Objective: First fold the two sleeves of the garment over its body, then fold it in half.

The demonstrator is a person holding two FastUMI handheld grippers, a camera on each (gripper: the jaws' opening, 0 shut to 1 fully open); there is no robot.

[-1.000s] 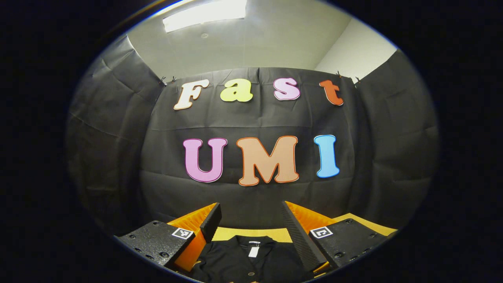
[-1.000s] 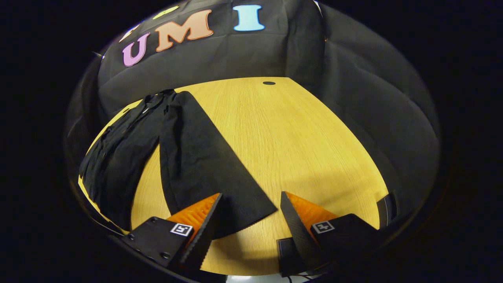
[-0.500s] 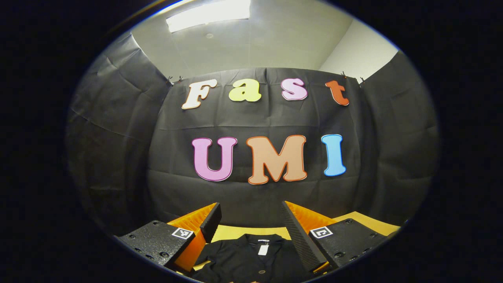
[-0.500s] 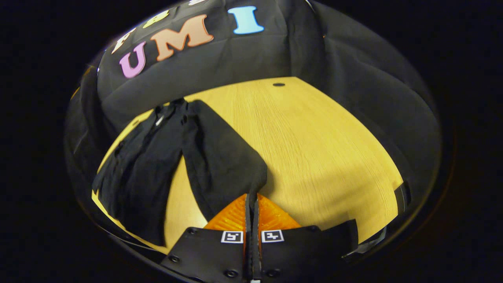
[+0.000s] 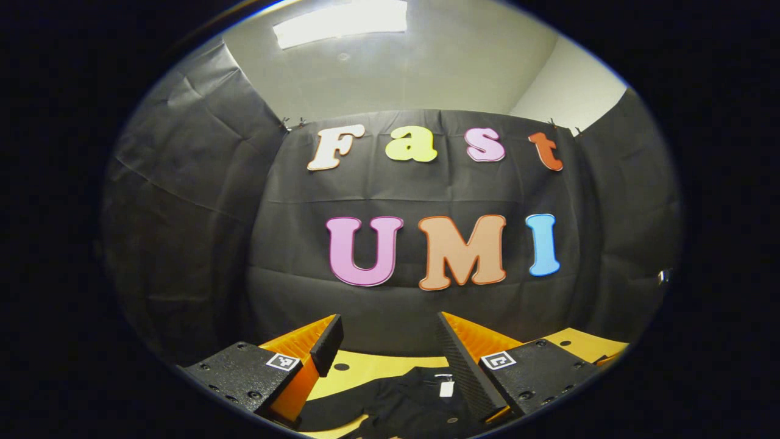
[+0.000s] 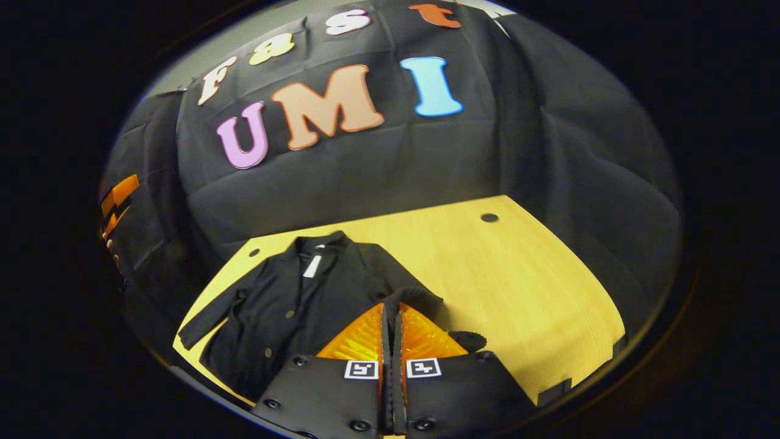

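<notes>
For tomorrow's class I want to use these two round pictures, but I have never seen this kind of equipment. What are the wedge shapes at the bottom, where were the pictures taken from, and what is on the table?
No robot is at work: a person holds a two-finger tool in each hand, and a fisheye camera rides on each tool, looking along its fingers. The wedges are those fingers. In the left gripper view, the left tool is open and holds nothing. In the right gripper view, the right tool is shut, pinching one sleeve of a black garment and carrying it over the body. The garment lies on a wooden table, its other sleeve spread out. Black cloth walls surround the booth.
</notes>
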